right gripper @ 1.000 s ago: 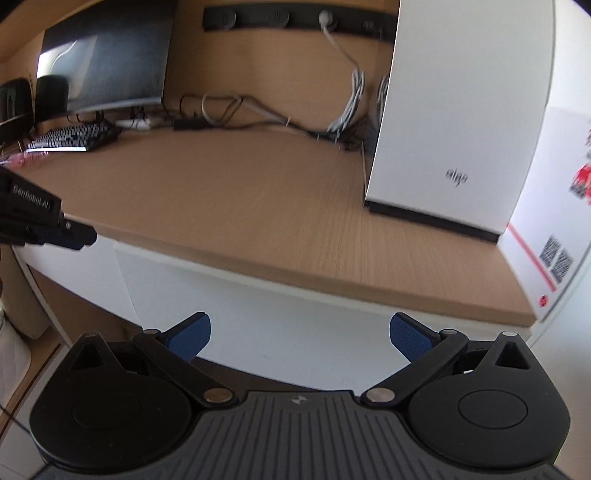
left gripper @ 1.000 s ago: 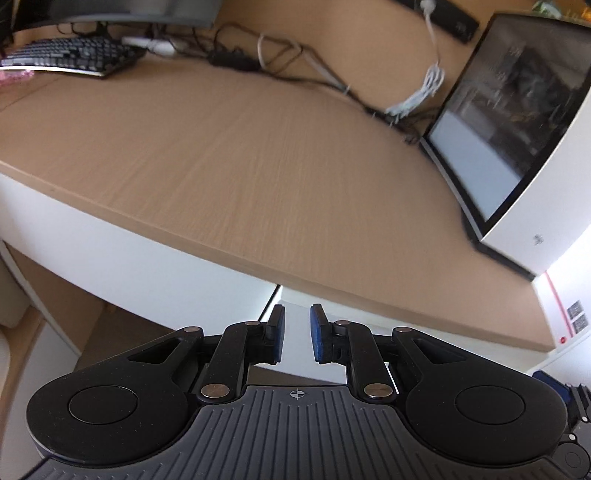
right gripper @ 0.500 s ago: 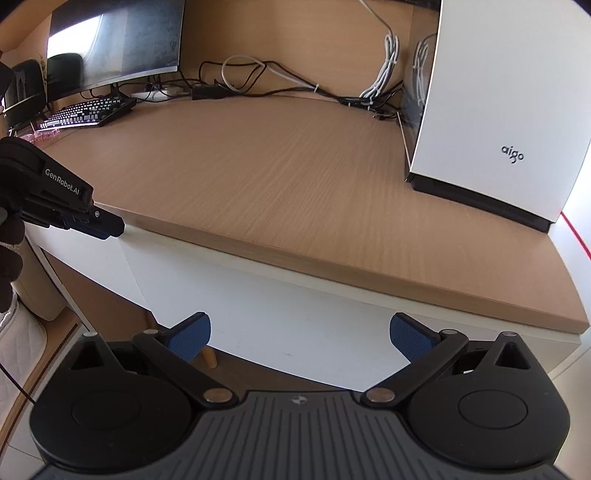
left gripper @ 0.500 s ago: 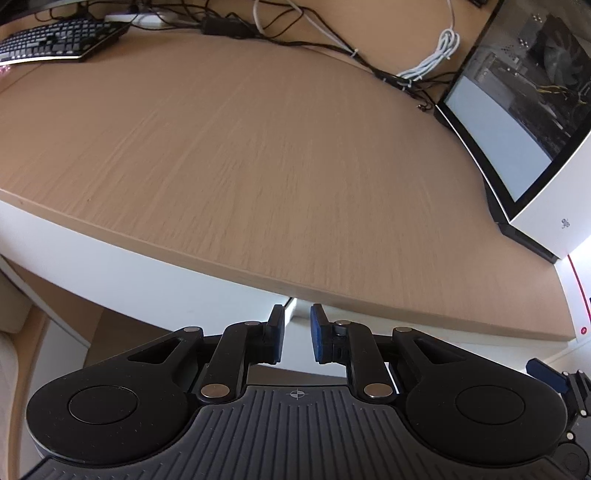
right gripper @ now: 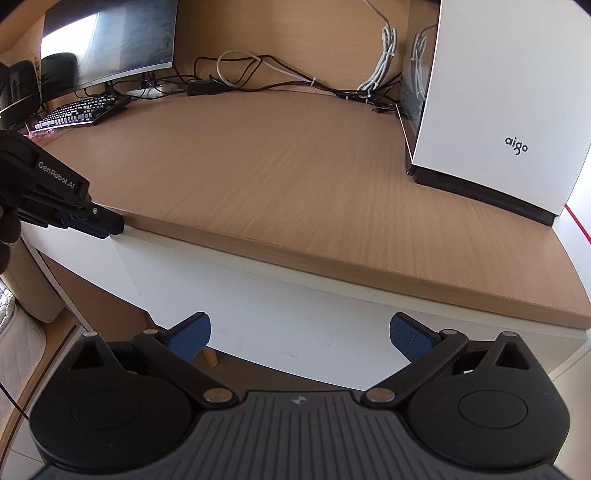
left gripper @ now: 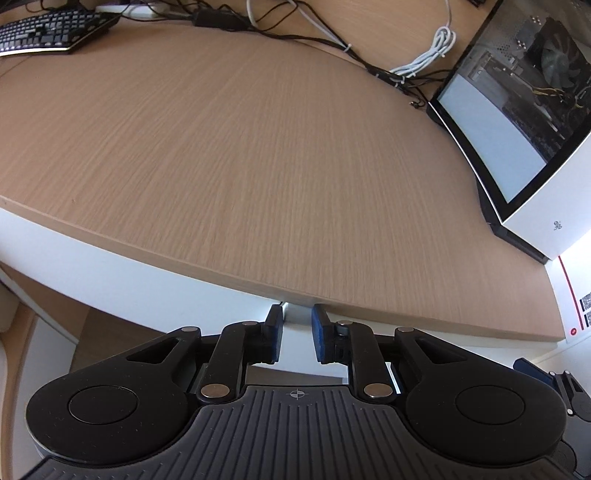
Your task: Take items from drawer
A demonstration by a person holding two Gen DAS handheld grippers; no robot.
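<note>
Just ahead of your left gripper [left gripper: 297,334], whose jaws are opening on nothing, sits the closed white drawer front [right gripper: 277,310] under the desk [left gripper: 258,147] edge. Your right gripper [right gripper: 299,338] gapes empty below it. Expect a stiff, smooth panel; grip its top lip. No handle shows, and the contents are hidden.

Office: wooden desk [right gripper: 280,177], monitor [right gripper: 110,40], keyboard [right gripper: 83,110], PC tower [right gripper: 502,96]

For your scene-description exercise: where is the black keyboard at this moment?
The black keyboard lies at the far left of the wooden desk in the right wrist view, just in front of the dark monitor; the left wrist view shows it top left.
</note>
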